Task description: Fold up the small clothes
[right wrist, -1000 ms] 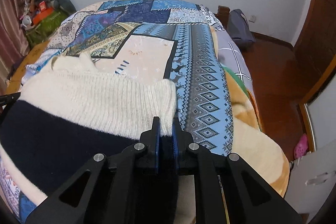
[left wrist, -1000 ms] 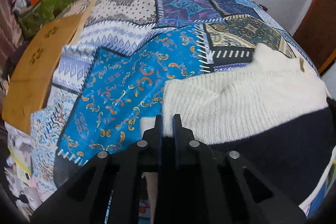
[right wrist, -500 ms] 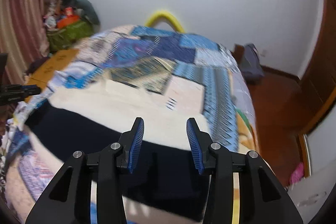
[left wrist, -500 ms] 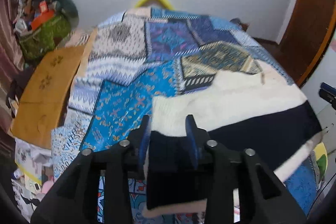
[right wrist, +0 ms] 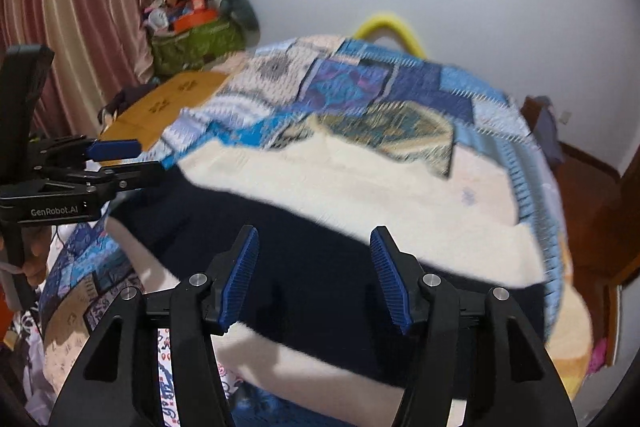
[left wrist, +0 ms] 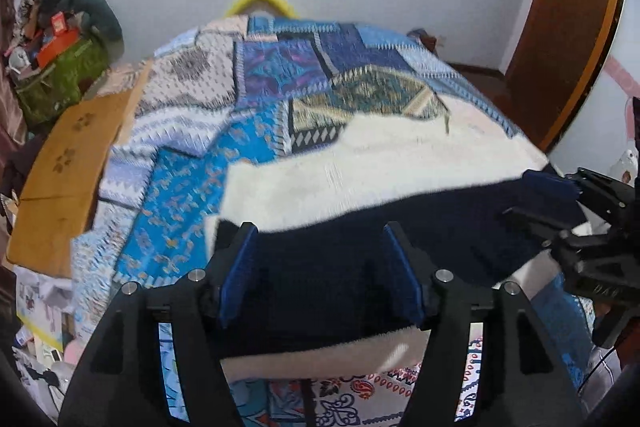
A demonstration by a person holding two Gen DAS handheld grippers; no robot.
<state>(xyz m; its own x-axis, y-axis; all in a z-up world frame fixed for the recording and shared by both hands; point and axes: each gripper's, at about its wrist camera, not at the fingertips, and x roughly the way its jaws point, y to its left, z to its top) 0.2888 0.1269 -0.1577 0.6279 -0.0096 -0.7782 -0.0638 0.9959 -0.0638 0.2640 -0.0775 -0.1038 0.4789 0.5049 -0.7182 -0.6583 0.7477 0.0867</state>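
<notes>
A knit sweater, cream (left wrist: 360, 163) with a wide navy band, lies flat across the near end of the patchwork quilt (left wrist: 280, 75). My left gripper (left wrist: 320, 231) hovers above the navy band near the sweater's left edge. Its jaws are opening and the blue pads touch nothing. My right gripper (right wrist: 315, 233) hangs over the navy band of the sweater (right wrist: 360, 179) further right. Its jaws are also opening with nothing between them. Each gripper shows in the other's view: the right gripper (left wrist: 536, 199) at the sweater's right edge, the left gripper (right wrist: 148, 158) at its left edge.
A wooden board (left wrist: 68, 167) lies along the bed's left side. Behind it stands a green bag (left wrist: 60, 75) piled with clutter. A yellow hoop (left wrist: 260, 1) rises at the bed's far end, and a brown door (left wrist: 568, 39) is on the right. A striped curtain (right wrist: 72, 7) hangs at the left.
Both grippers were shut on the sweater's near edges. They have let go, opened wider and drawn back and upward, and the sweater now lies on the quilt.
</notes>
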